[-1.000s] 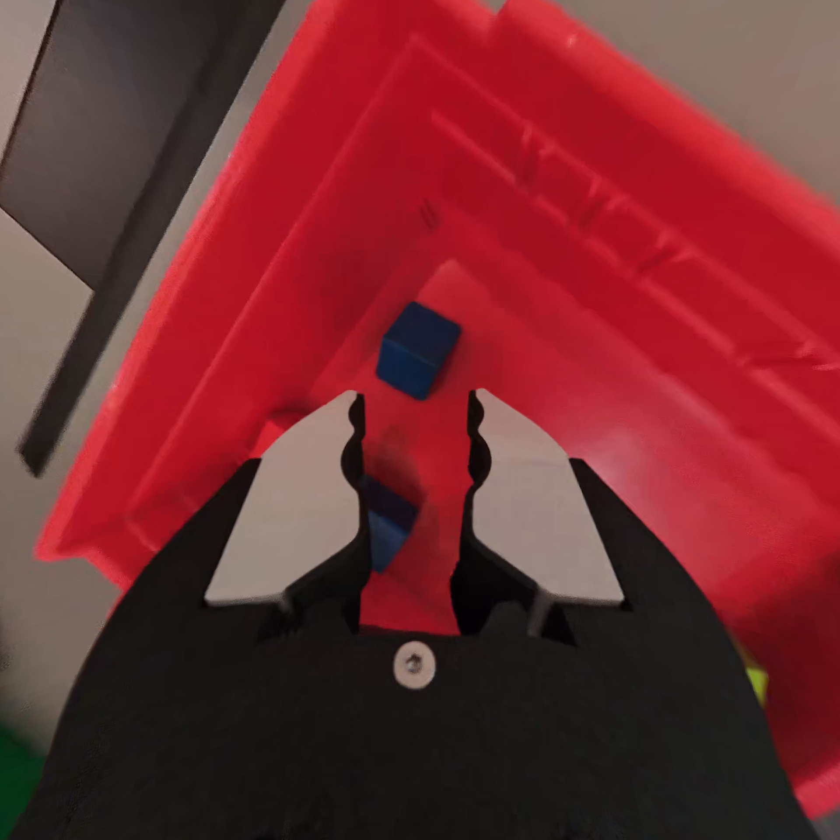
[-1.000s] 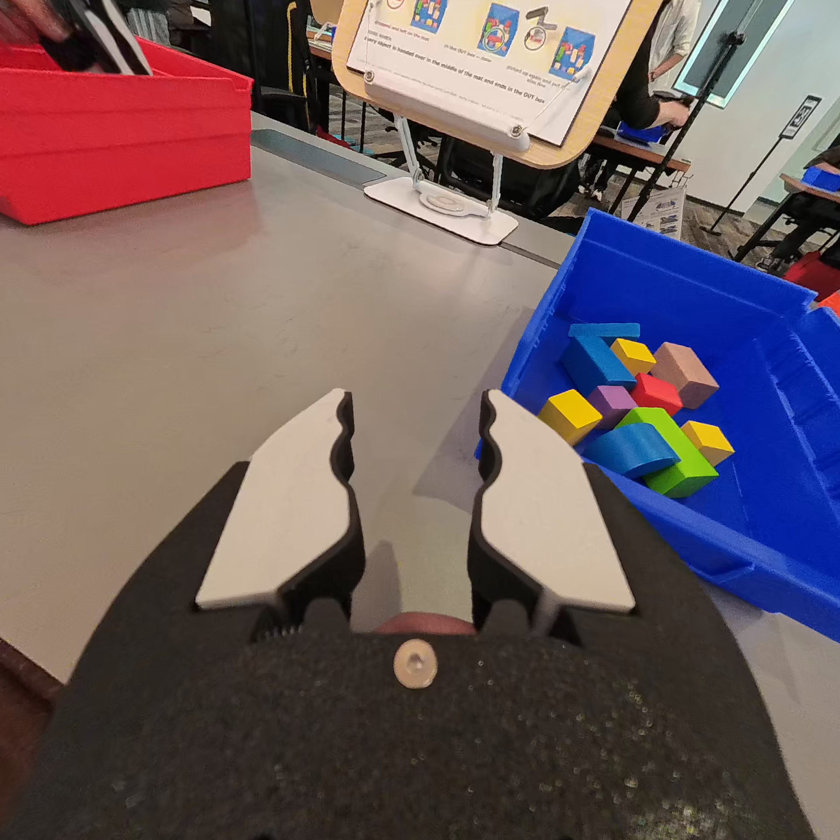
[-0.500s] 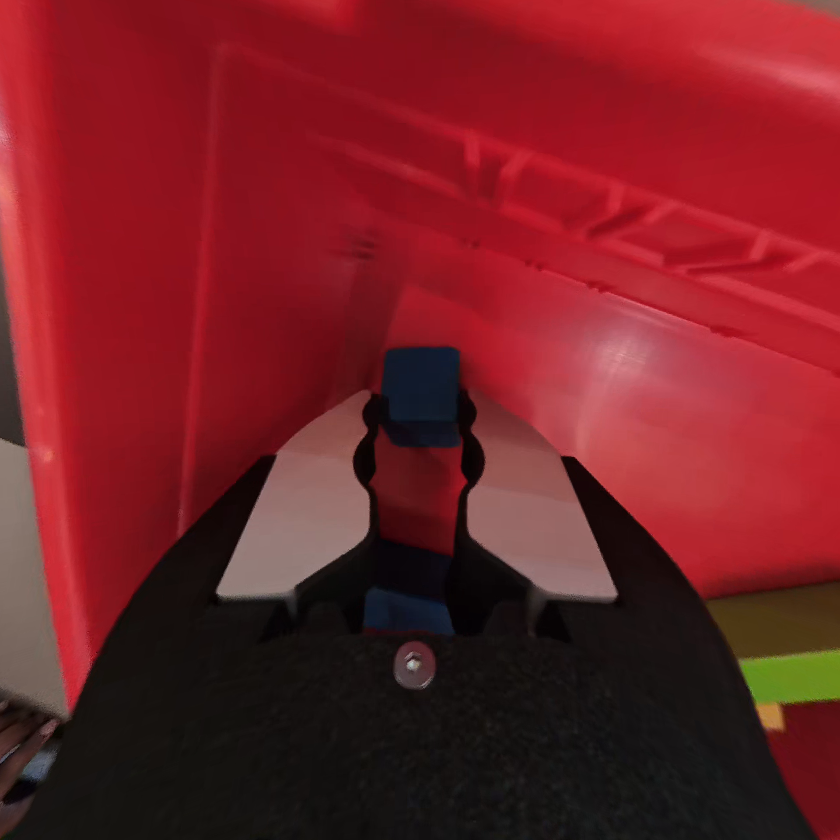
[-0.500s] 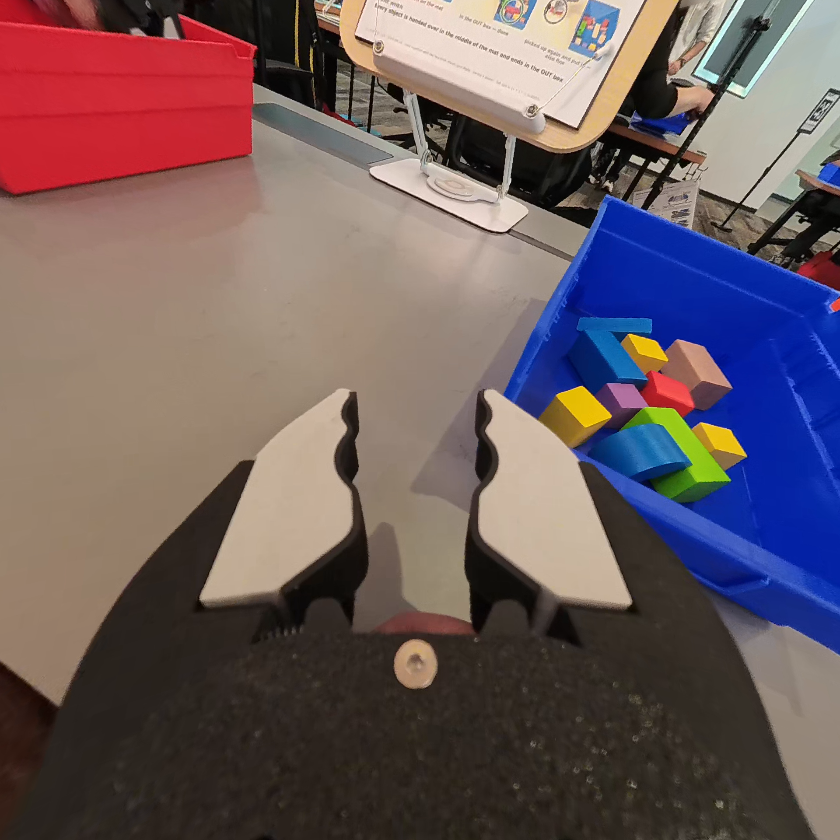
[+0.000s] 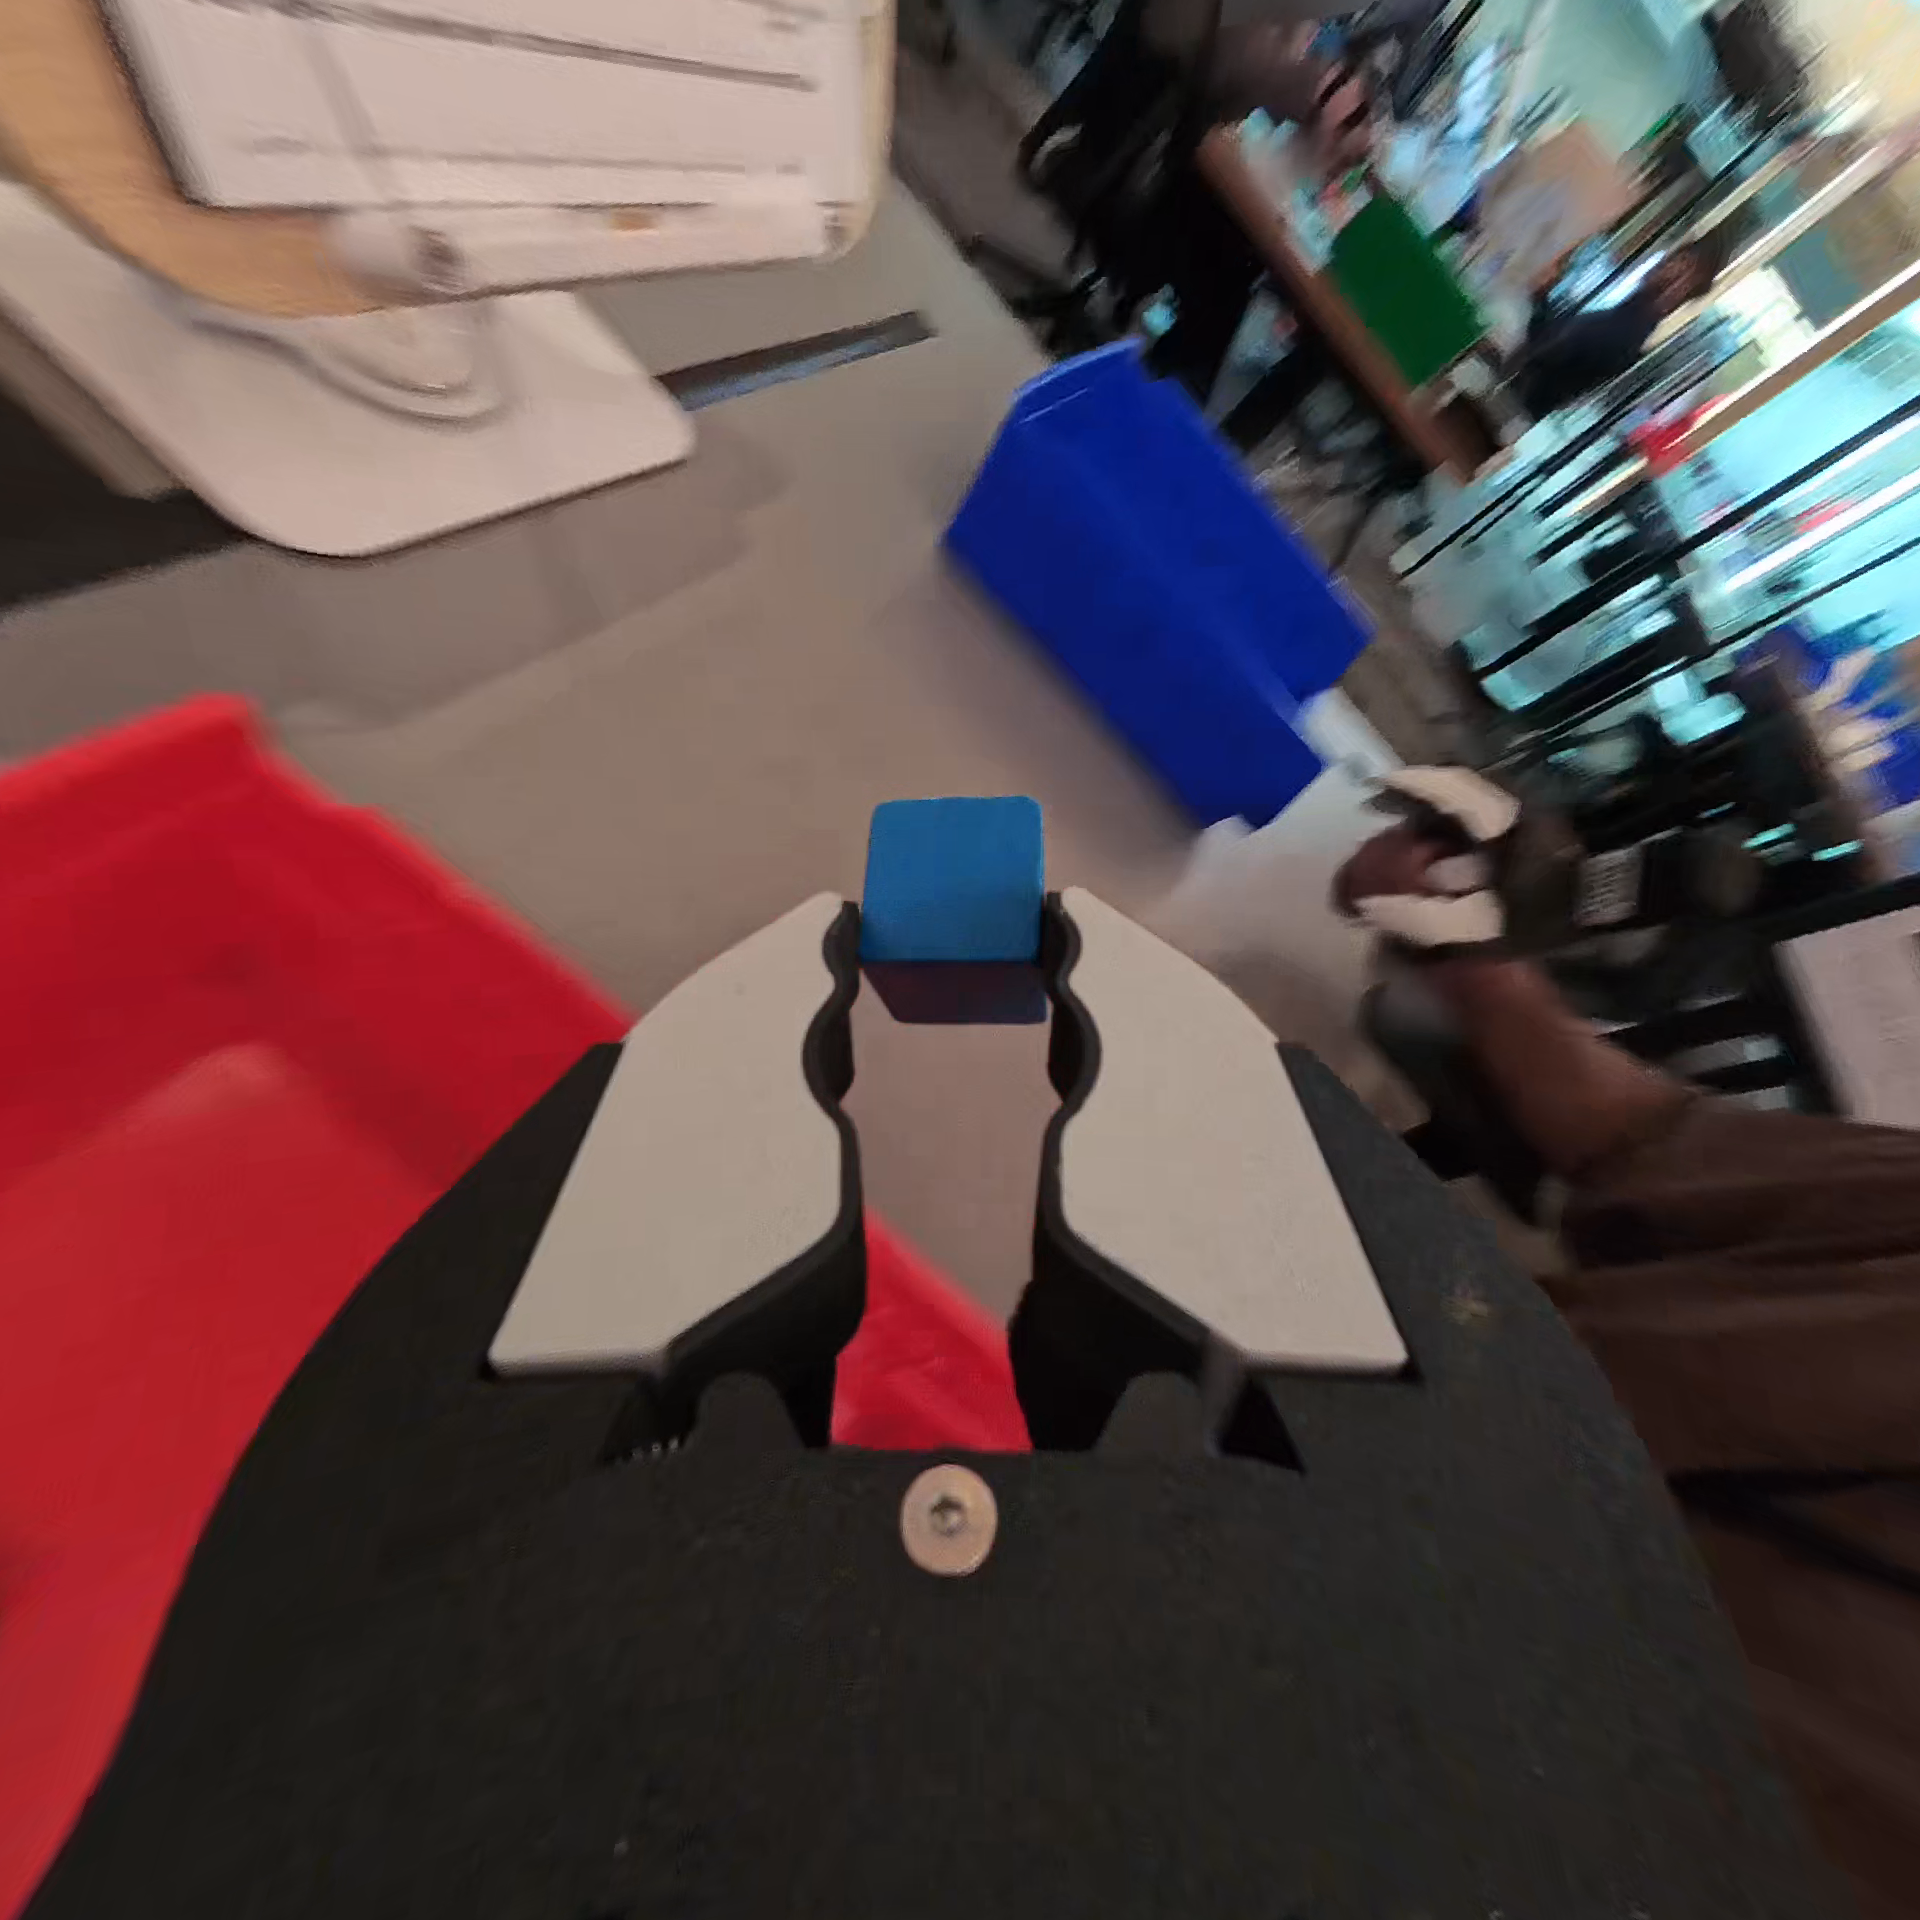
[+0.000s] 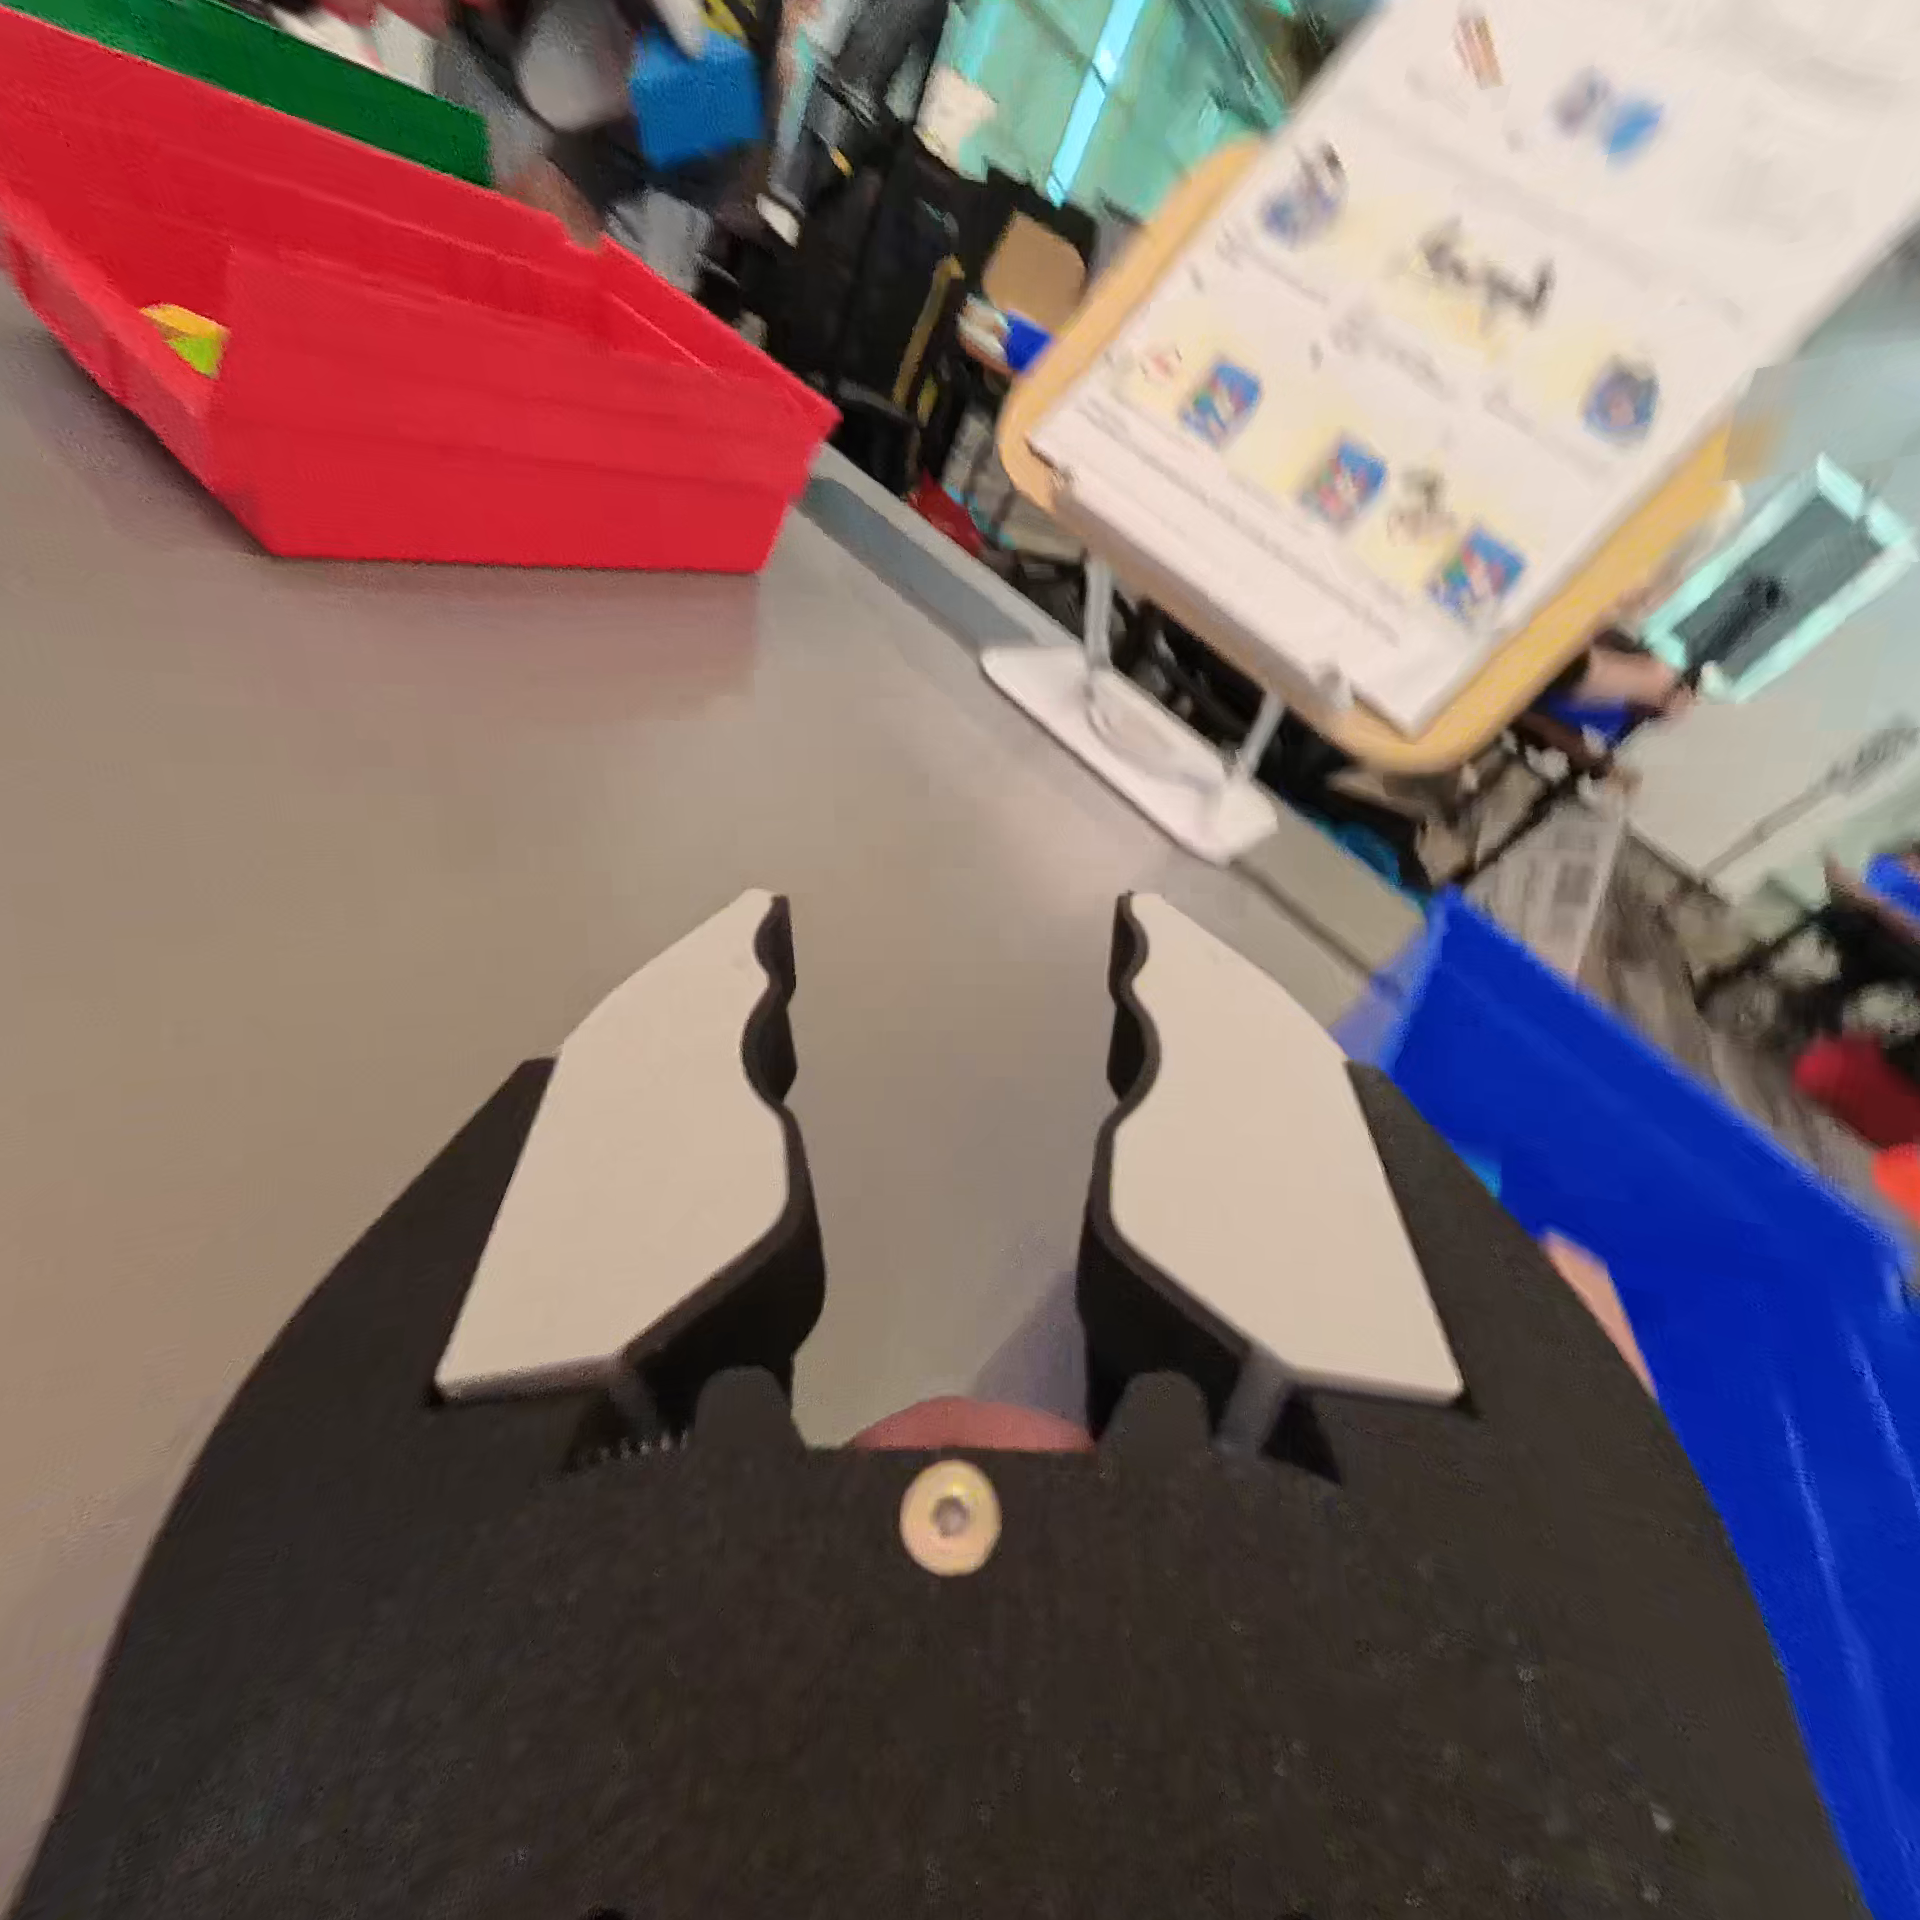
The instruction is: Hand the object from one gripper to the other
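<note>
My left gripper (image 5: 951, 920) is shut on a blue cube (image 5: 952, 894), held between the fingertips above the grey table, just past the red bin (image 5: 177, 1039). My right gripper (image 6: 951, 920) is open and empty above the grey table (image 6: 416, 831). In the left wrist view the other gripper shows blurred, far right, in a person's hand (image 5: 1434, 883), next to the blue bin (image 5: 1143, 582). The left gripper does not show in the right wrist view.
The red bin (image 6: 468, 416) stands at the far left of the table with a yellow-green block (image 6: 192, 338) in it. The blue bin (image 6: 1662, 1195) is at the right. A white-based stand with an instruction board (image 6: 1403, 416) stands at the back. A brown sleeve (image 5: 1714, 1299) shows at right.
My left gripper closed on the blue cube inside the red bin, lifted it out and swung toward the table middle. My right gripper turned left, away from the blue bin, still open.
</note>
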{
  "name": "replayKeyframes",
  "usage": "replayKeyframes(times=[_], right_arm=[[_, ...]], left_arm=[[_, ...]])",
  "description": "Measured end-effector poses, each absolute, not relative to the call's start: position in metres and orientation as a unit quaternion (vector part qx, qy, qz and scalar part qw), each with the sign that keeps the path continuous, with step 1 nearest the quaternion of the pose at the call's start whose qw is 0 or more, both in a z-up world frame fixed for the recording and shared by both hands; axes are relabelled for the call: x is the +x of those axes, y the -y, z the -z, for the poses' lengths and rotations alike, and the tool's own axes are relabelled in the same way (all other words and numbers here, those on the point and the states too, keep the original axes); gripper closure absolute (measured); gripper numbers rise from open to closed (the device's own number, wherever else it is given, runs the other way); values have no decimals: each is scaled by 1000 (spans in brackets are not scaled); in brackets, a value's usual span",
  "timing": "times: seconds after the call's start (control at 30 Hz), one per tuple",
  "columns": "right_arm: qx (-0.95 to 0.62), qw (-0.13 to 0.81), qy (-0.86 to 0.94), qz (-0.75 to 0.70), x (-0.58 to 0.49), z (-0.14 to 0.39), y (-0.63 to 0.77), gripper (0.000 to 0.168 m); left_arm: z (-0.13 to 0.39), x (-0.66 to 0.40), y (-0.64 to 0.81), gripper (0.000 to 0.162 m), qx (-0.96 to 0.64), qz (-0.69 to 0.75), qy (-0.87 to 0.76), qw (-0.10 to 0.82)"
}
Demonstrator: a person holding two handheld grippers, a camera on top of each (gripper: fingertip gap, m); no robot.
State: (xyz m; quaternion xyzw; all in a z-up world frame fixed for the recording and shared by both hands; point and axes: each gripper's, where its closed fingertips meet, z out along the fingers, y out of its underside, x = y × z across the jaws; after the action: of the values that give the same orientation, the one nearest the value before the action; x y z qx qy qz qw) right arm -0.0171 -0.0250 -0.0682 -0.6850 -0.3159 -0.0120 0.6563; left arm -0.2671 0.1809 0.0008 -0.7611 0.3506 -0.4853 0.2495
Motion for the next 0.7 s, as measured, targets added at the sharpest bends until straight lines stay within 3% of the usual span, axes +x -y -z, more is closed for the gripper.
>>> replayKeyframes(times=[0.17,0.37,0.5,0.7], right_arm=[[-635,669,385,-33,-76,27,-28,111],[-598,681,407,-108,-106,-8,-41,104],[-577,681,436,-112,-103,-4,-21,145],[-582,679,435,-107,-88,0,-13,146]], left_arm=[[-21,-174,-91,129,-697,650,-280,113],[-20,-99,-24,129,-636,723,-267,11],[-22,-81,-16,129,-628,732,-266,4],[-17,-67,-9,129,-623,731,-278,-7]])
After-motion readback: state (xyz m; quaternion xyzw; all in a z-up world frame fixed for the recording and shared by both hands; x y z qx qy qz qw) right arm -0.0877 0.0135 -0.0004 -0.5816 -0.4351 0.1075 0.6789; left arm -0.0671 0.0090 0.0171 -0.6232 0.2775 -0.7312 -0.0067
